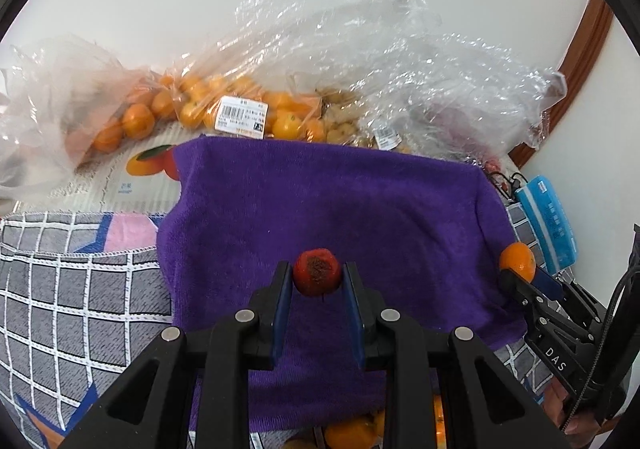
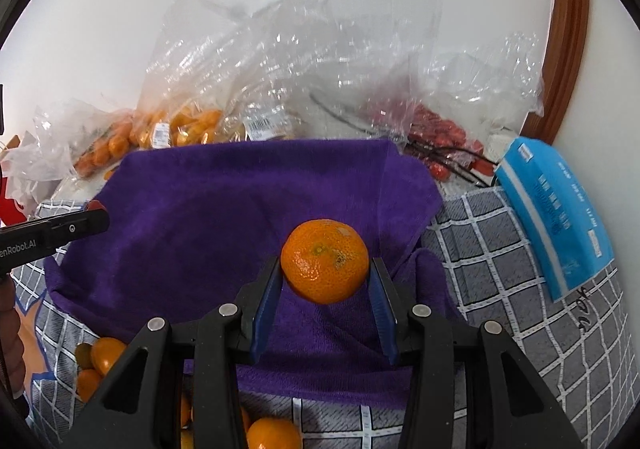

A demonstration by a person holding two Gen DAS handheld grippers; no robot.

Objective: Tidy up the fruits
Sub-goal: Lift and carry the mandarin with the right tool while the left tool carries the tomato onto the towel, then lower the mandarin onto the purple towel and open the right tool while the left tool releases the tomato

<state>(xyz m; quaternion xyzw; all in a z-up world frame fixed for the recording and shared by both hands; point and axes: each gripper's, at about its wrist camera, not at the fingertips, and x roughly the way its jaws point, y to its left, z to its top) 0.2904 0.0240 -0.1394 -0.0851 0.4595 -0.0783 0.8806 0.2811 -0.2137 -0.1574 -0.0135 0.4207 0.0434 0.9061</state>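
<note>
My left gripper (image 1: 317,276) is shut on a small red fruit (image 1: 317,272) and holds it above a purple towel (image 1: 320,201). My right gripper (image 2: 325,272) is shut on an orange tangerine (image 2: 325,261) above the same towel (image 2: 208,209). The right gripper and its tangerine (image 1: 518,259) also show at the right edge of the left wrist view. The left gripper's tip (image 2: 86,223) with the red fruit (image 2: 96,205) shows at the left of the right wrist view.
Clear plastic bags of tangerines (image 1: 192,109) and of red fruits (image 2: 436,129) lie behind the towel by the wall. Loose tangerines (image 2: 104,359) lie on the checked grey cloth (image 1: 60,289) near me. A blue packet (image 2: 556,217) lies at the right.
</note>
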